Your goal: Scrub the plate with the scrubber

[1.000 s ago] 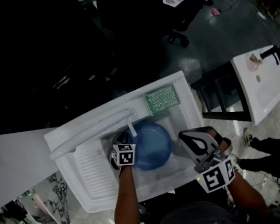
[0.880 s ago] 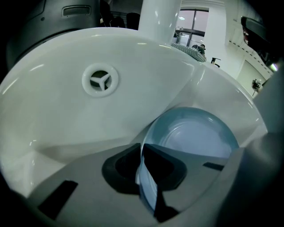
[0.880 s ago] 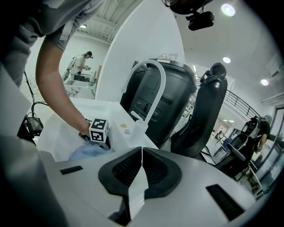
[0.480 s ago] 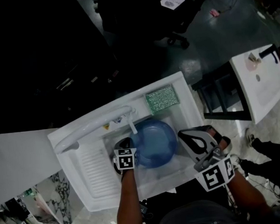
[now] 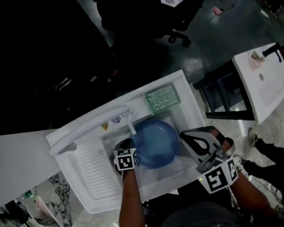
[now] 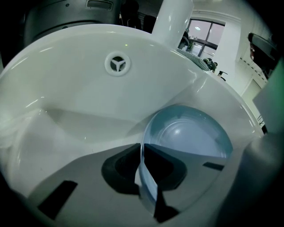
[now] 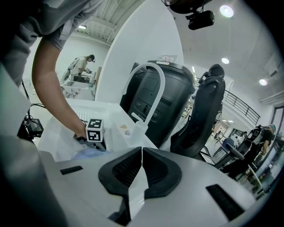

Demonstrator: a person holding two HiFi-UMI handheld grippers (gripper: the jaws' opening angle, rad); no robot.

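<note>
A blue plate (image 5: 157,142) is in the basin of the white sink (image 5: 190,107). My left gripper (image 5: 133,151) is shut on the plate's left rim. In the left gripper view, the plate (image 6: 191,137) stands tilted on edge, with its rim running between the jaws of the left gripper (image 6: 143,176). A green scrubber (image 5: 162,98) lies on the sink's back ledge, right of the faucet (image 5: 129,118). My right gripper (image 5: 186,136) hovers over the sink's right edge, shut with nothing in it; the right gripper (image 7: 141,153) is well short of the scrubber.
A ribbed drainboard (image 5: 95,169) is left of the basin, and the overflow hole (image 6: 117,63) is on the basin wall. A dark frame (image 5: 223,95) stands right of the sink, a second white sink (image 5: 263,78) is farther right, and an office chair (image 5: 183,15) is behind.
My left gripper has rolled a little with the plate in its grip, and the plate sits slightly further right. The right gripper has stayed where it was.
</note>
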